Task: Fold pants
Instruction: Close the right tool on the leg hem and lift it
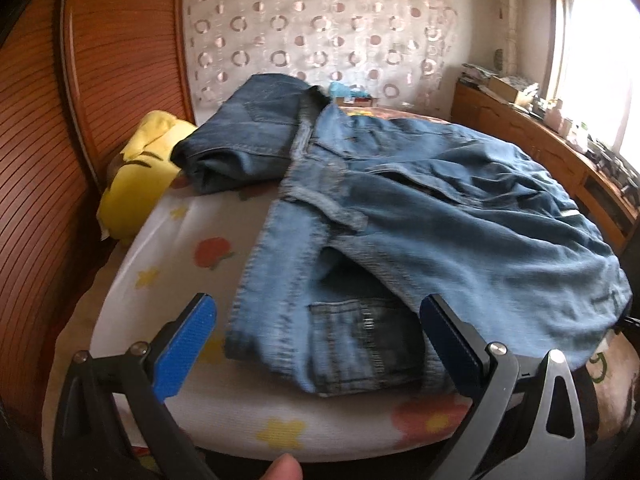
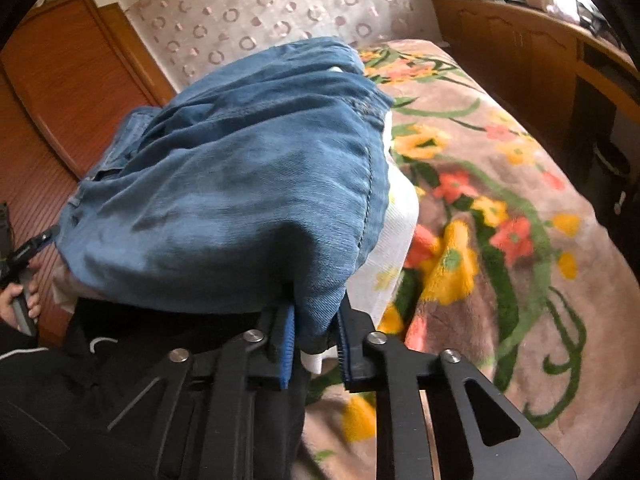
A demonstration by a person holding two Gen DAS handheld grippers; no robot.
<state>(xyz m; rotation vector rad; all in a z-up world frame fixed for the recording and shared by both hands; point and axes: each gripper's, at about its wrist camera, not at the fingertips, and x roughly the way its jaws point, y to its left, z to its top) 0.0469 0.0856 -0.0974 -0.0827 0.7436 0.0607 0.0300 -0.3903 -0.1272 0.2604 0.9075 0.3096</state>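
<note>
Flowery bed (image 2: 500, 184) holds your jeans (image 1: 420, 208) mid-frame; your right gripper (image 2: 316, 344) pinches their bottom edge, your left gripper (image 1: 316, 336) gapes wide above them. Tug hard and that thick cloth could slip out

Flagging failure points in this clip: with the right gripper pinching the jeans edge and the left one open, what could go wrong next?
1. The right gripper pinches only a small bunch of the light jeans; it may slip when pulled.
2. The left gripper is open, so one-sided pulling could skew the fold.
3. Dragging may disturb the folded dark jeans touching them.
</note>
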